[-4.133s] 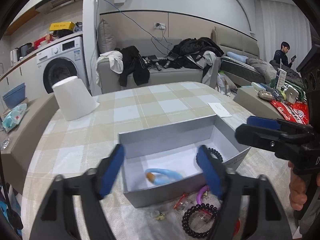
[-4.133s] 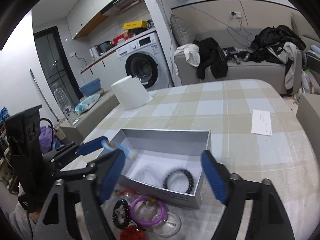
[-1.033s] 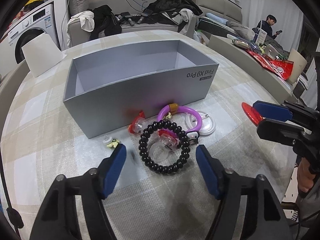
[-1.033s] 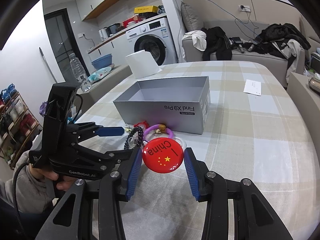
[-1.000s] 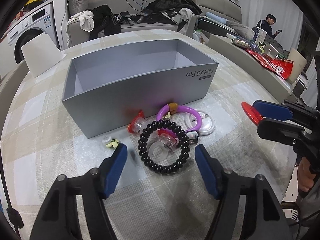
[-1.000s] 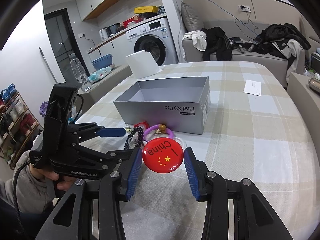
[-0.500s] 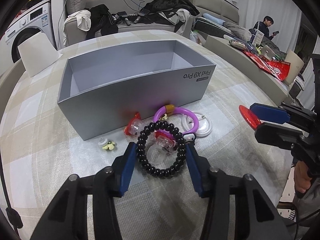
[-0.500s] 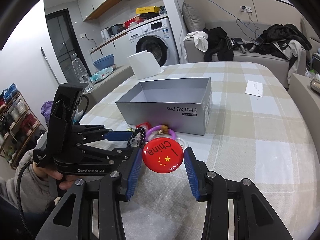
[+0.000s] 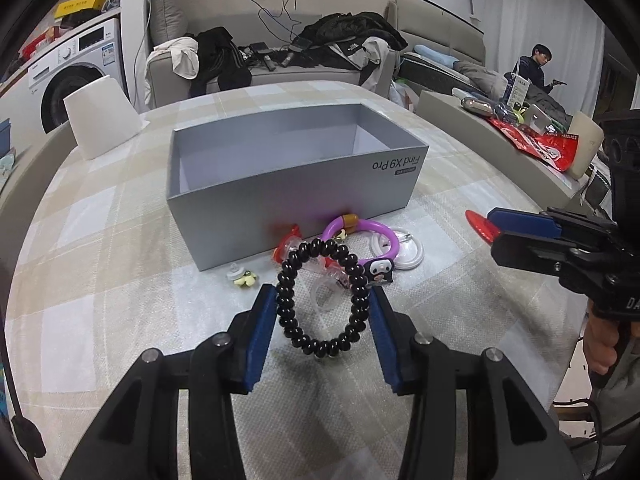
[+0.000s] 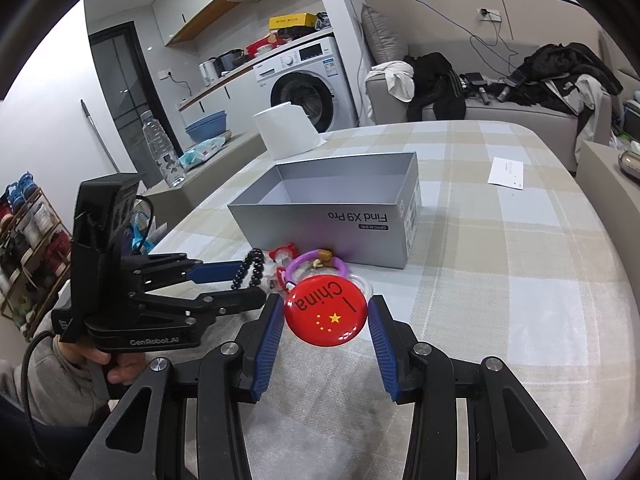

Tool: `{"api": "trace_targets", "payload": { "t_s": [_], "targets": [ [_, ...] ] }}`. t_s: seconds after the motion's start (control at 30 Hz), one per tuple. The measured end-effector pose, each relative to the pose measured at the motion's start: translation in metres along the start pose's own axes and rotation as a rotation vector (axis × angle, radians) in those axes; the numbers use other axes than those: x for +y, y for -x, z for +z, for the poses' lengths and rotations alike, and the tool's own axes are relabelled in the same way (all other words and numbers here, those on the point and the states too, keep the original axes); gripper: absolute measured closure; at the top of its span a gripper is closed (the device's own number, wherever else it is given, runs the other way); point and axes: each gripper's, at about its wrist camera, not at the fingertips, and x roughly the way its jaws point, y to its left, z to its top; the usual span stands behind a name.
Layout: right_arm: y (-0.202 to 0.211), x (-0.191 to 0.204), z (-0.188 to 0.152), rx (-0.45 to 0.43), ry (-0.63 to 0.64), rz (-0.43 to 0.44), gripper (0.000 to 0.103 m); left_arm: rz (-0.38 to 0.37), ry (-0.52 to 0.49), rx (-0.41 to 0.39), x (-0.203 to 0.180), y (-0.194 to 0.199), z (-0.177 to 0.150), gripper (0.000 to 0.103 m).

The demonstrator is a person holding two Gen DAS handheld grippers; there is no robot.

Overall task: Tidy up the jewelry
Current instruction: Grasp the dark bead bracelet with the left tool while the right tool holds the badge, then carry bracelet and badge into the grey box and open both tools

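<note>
My left gripper (image 9: 322,294) has its blue pads pressed on both sides of a black bead bracelet (image 9: 285,300), and its jaws are still closing. The bracelet stands tilted up off the checked tablecloth. In the right wrist view the left gripper (image 10: 250,280) holds the same bracelet (image 10: 256,264) just left of my right gripper (image 10: 326,304), which is shut on a round red China badge (image 10: 326,310). An open grey box (image 9: 288,184) stands behind. In front of it lie a purple bangle (image 9: 384,232), a white disc (image 9: 412,248), a clear ring (image 9: 326,292) and small charms.
A white paper roll (image 9: 100,116) stands at the table's far left and a white card (image 10: 506,172) lies at the far right. A cluttered side table (image 9: 520,132) borders the right edge, and a person (image 9: 536,68) sits beyond it. A sofa with clothes is behind.
The left jaws came in from wide apart onto the black bracelet, and the bracelet has tipped up off the cloth. The right gripper and its badge have stayed put.
</note>
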Motion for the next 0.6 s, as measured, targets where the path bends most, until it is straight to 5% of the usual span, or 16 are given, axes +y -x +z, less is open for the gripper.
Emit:
{"api": "trace_targets", "payload": {
  "t_s": [0.6],
  "targets": [
    [0.006,-0.003,0.003,-0.037,-0.016,-0.009,0.061,0.032,0.027,-0.096,-0.003,0.016,0.009,0.063]
  ]
}}
